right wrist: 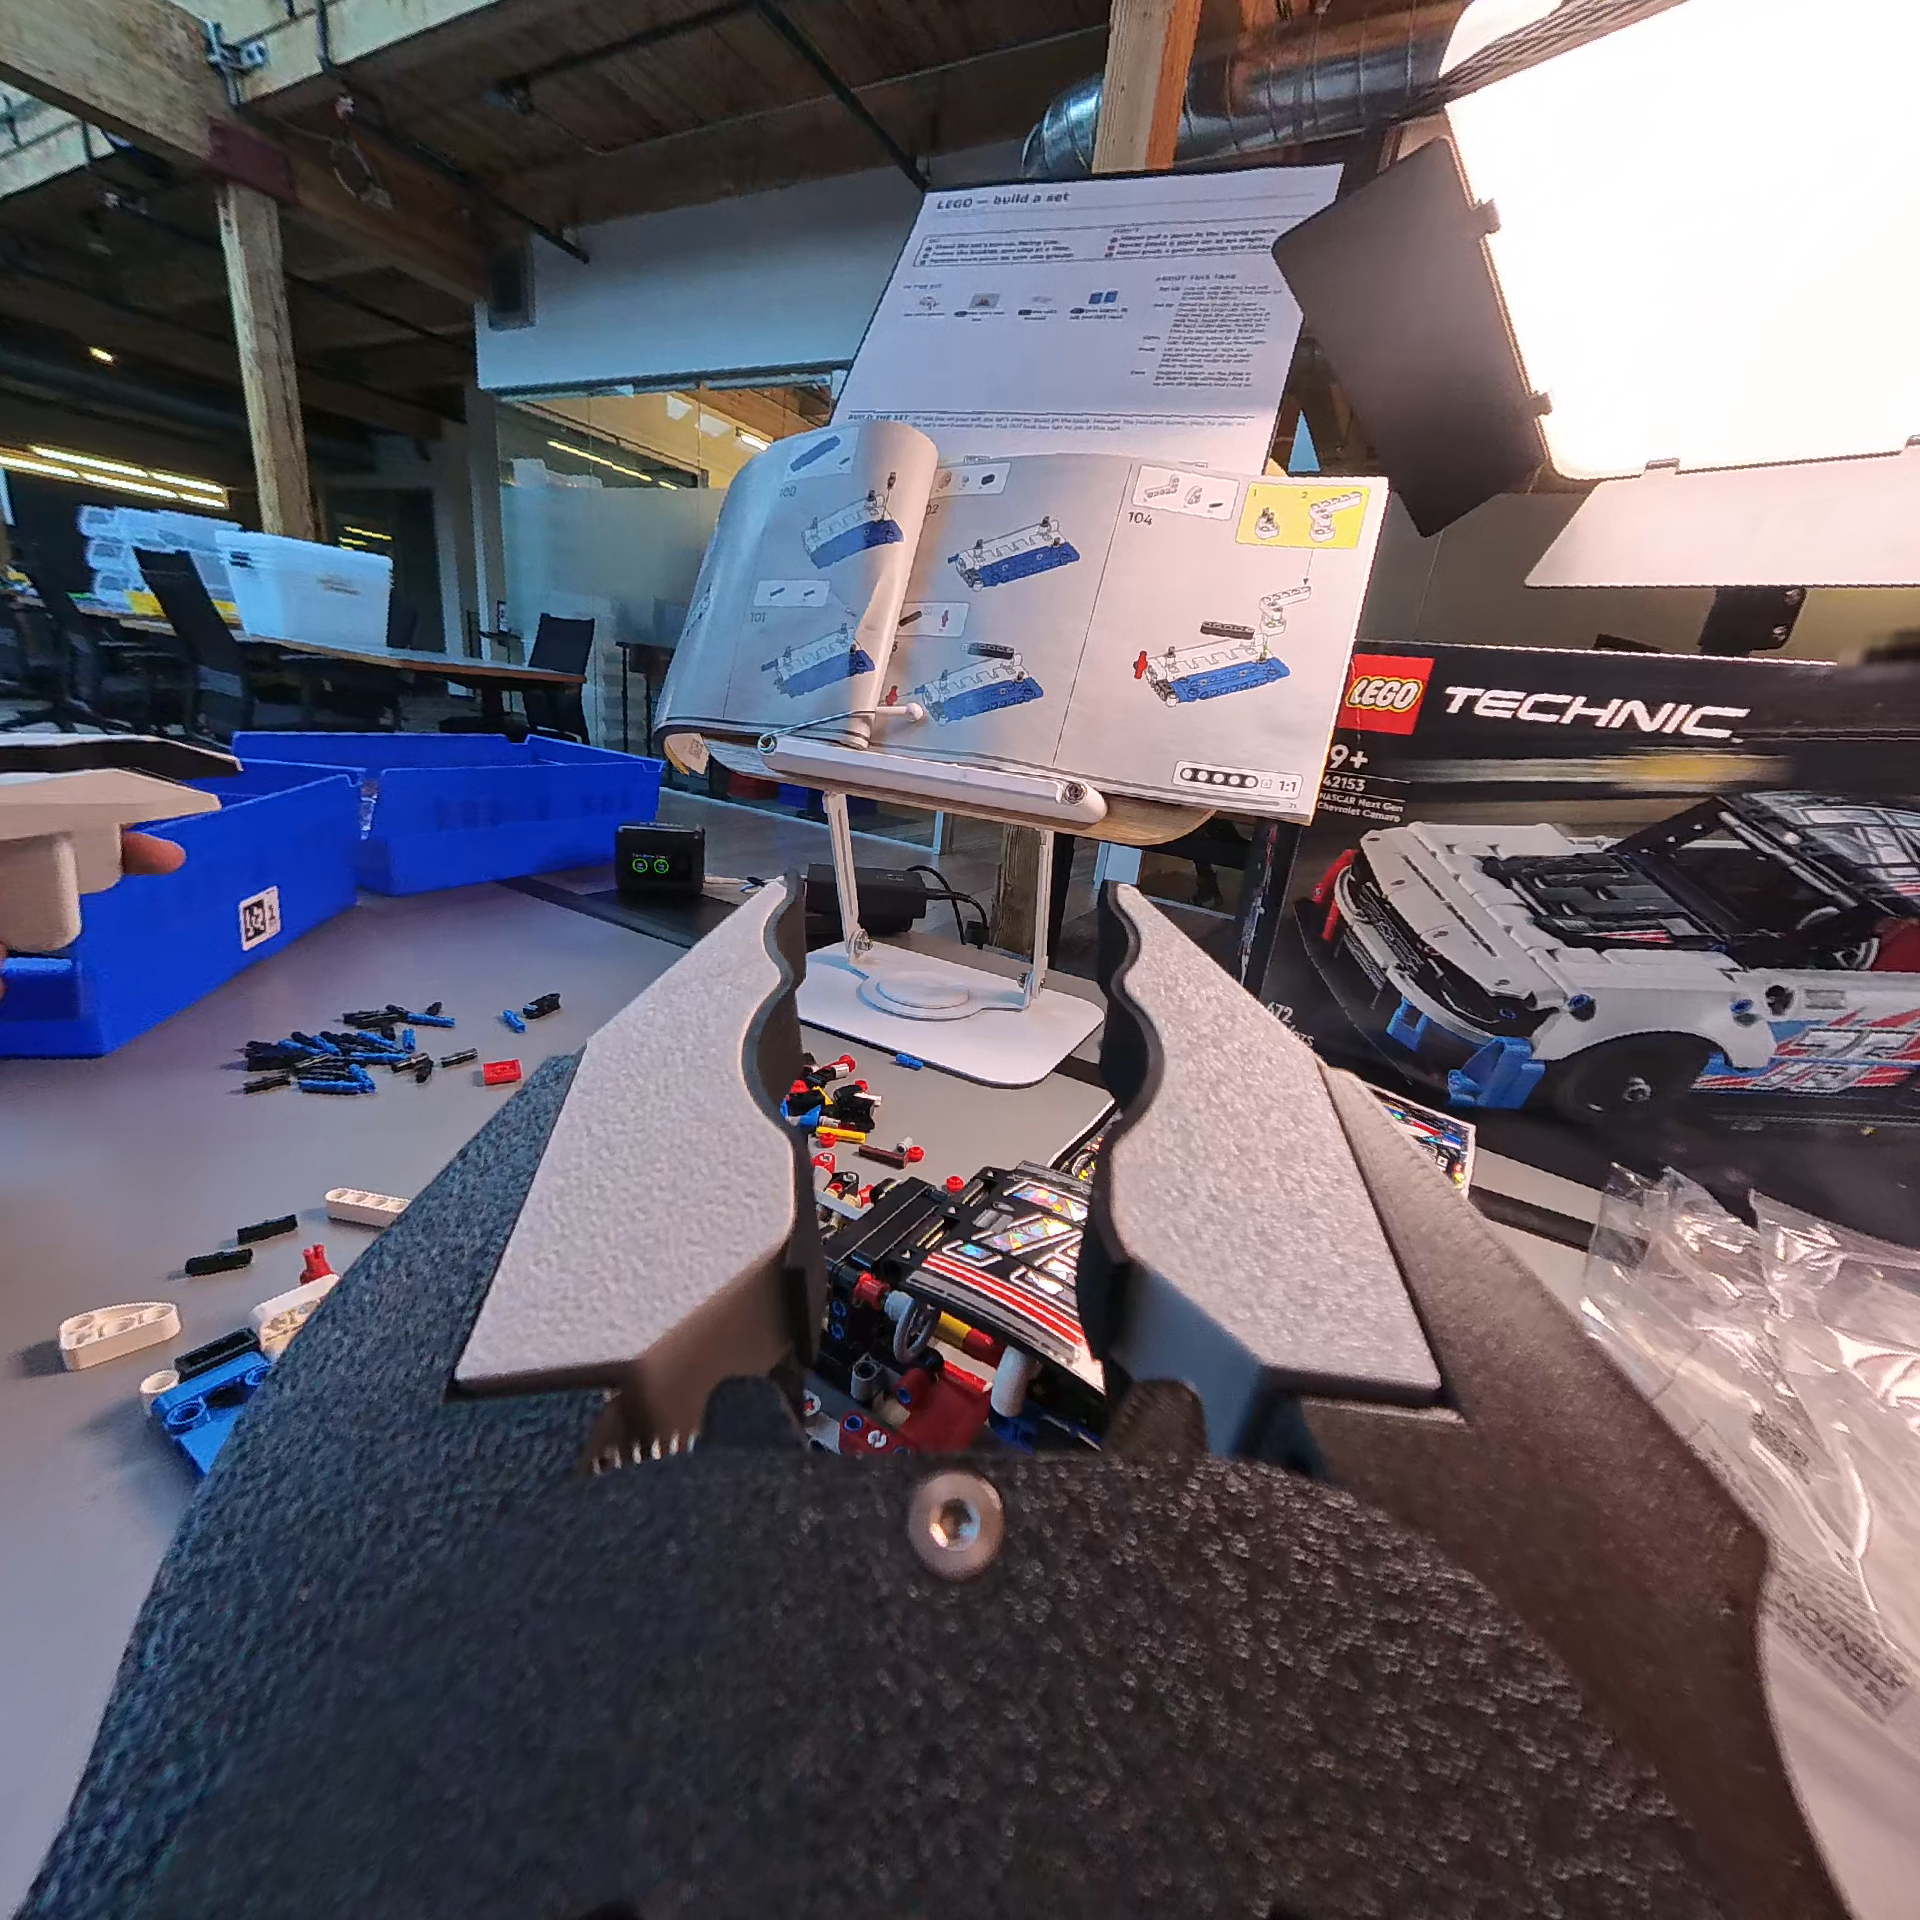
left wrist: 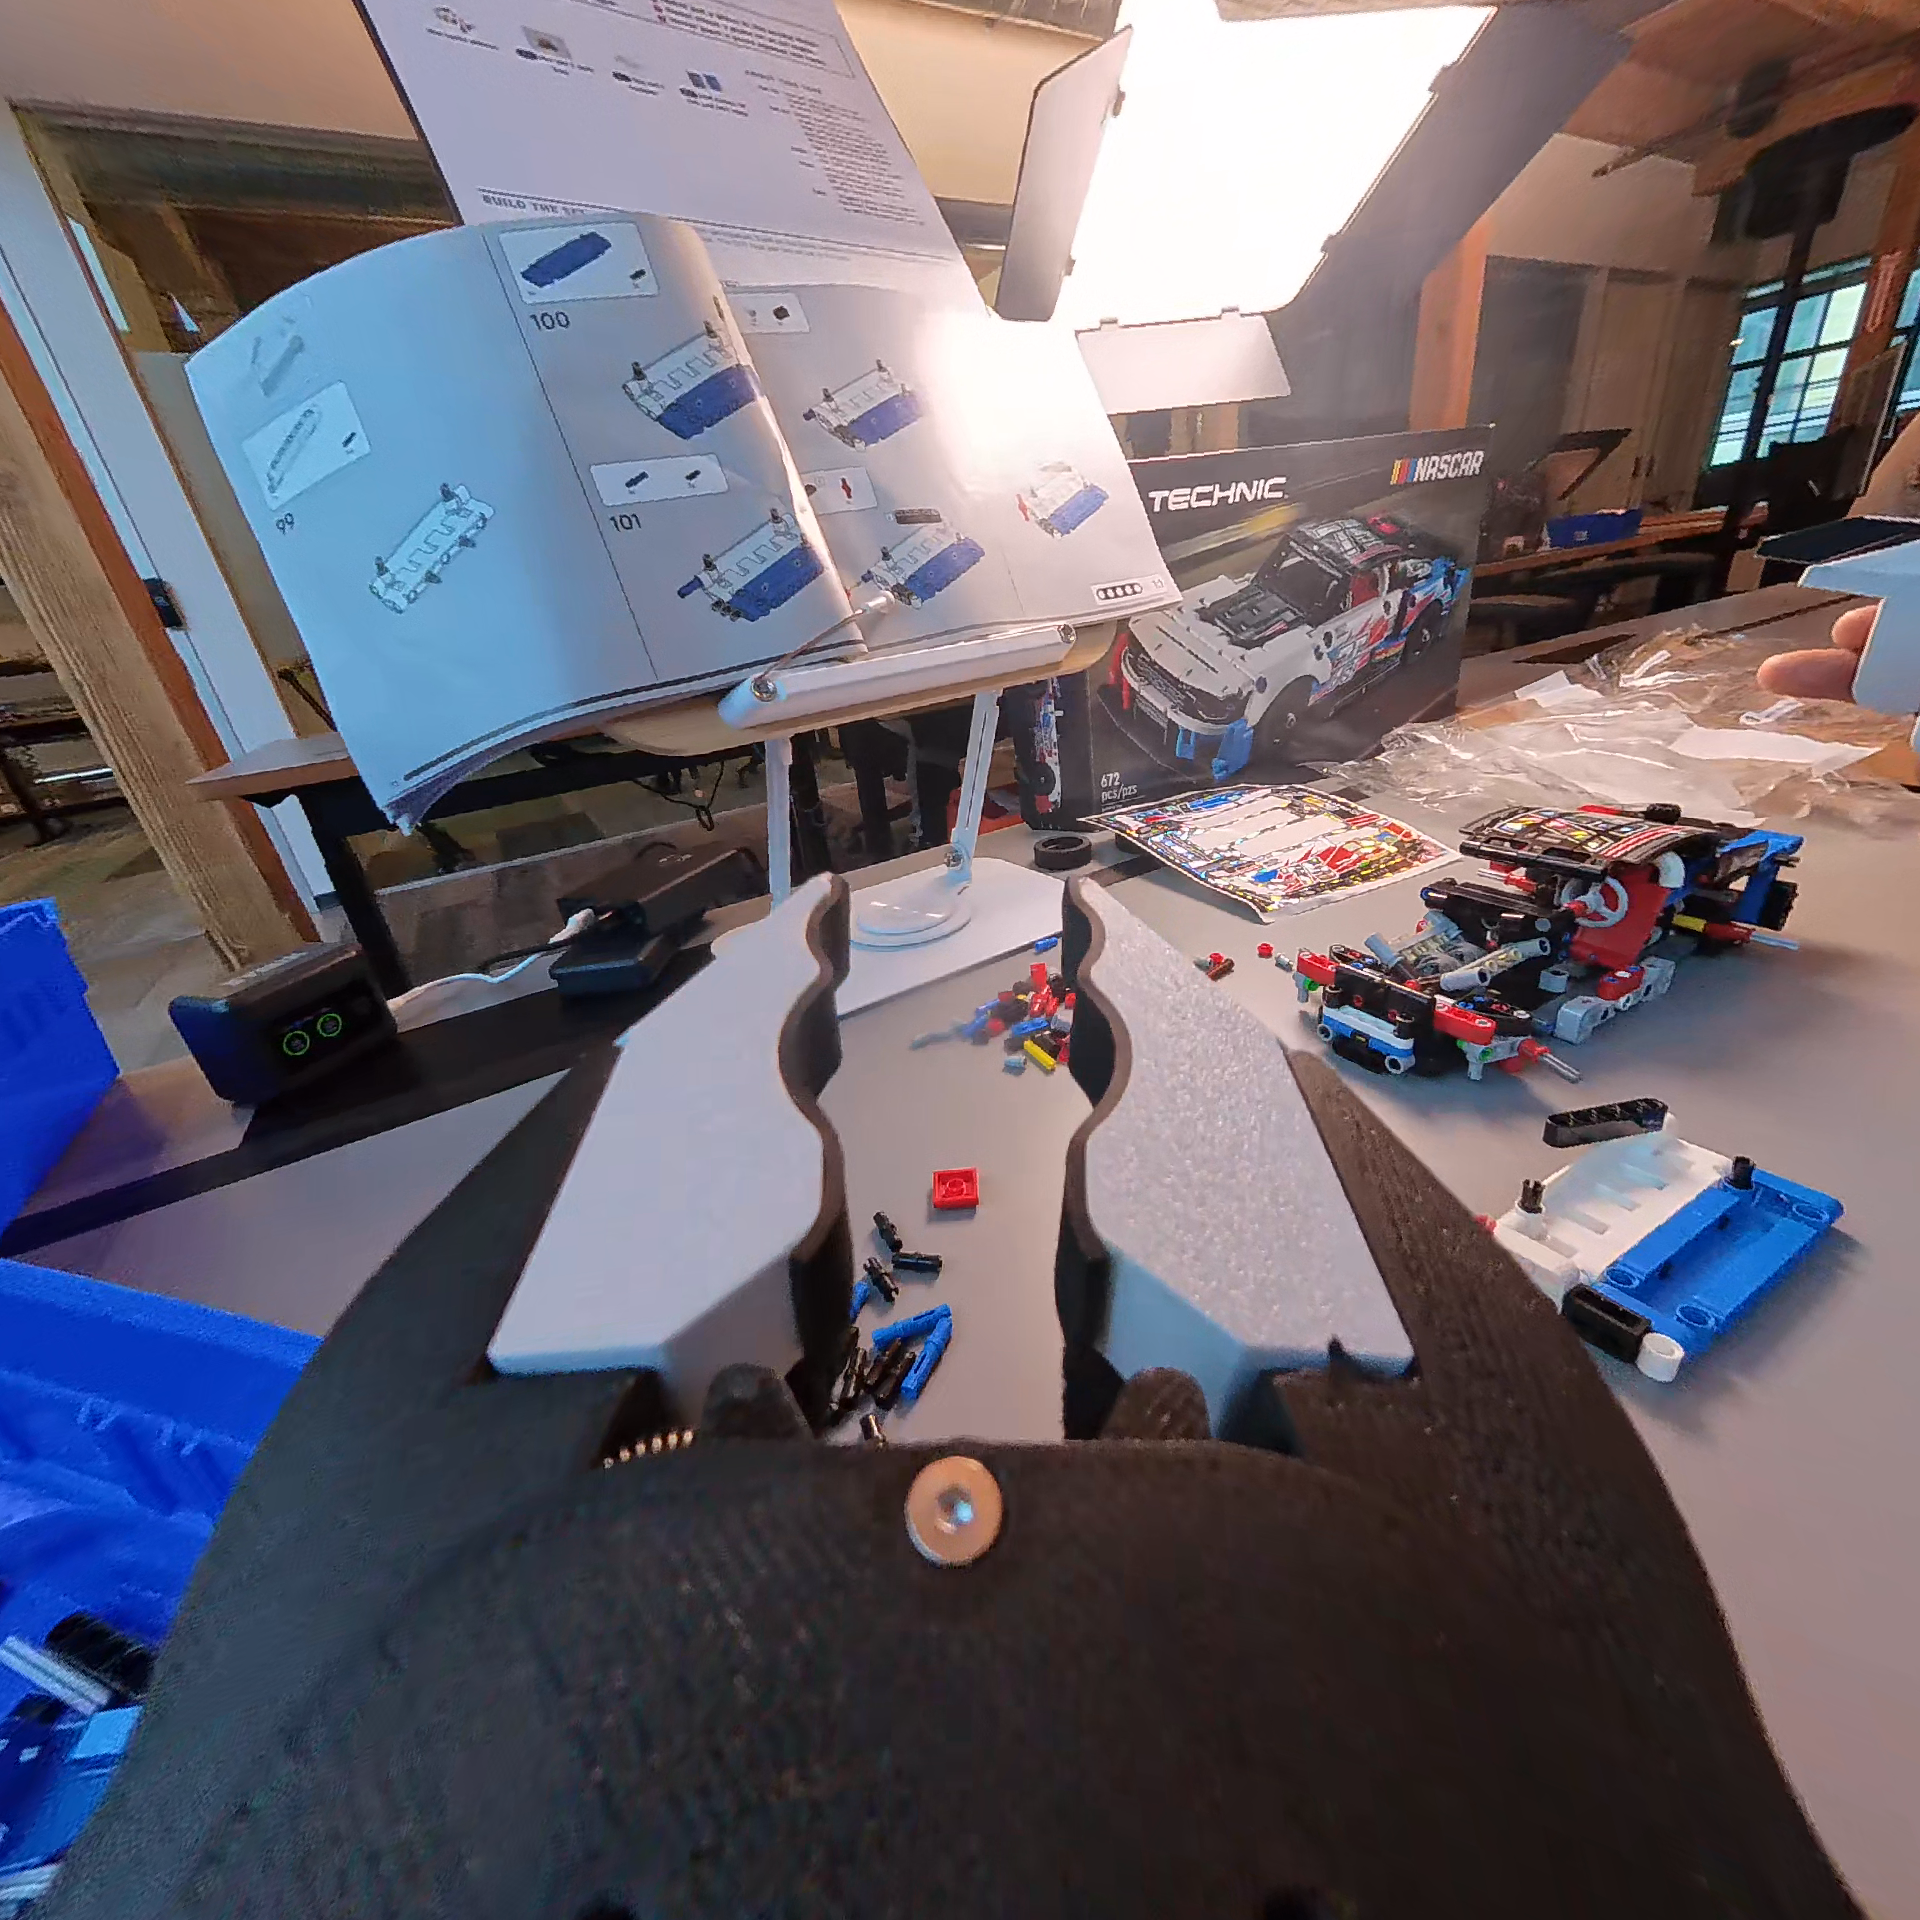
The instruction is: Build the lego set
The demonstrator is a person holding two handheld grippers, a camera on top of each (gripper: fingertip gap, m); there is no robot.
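Both grippers hang above the grey worktop (left wrist: 1714,1558) with jaws released and nothing between them.

**Left gripper** (left wrist: 951,935): looks toward the instruction booklet (left wrist: 665,457) on its white stand (left wrist: 914,914). The loose black and blue pins (left wrist: 894,1340) lie directly below and between the jaws, close to their base. A red square plate (left wrist: 955,1189) lies just beyond them.

**Right gripper** (right wrist: 951,935): hangs over the part-built car (right wrist: 966,1299), which fills the gap between its jaws.

**Governing relation:** the blue-and-white subassembly (left wrist: 1662,1247) lies on the worktop to the right of the left gripper's jaws and near the front edge of the scene, with a black beam (left wrist: 1605,1122) just beyond it. Its long axis runs diagonally, near-left to far-right. In the right wrist view only its end shows, low and to the left of those jaws. It sits between the two grippers; which is nearer cannot be settled. In judgement, pins go to the left gripper.

**Markings:** the set box (right wrist: 1610,914) stands far right and carries printed branding and a car picture; a sticker sheet (left wrist: 1278,847) lies before it. A printed sheet (right wrist: 1091,301) stands behind the booklet. The blue bins (right wrist: 312,862) at far left bear a small square code tag. Wording is not reproduced here.
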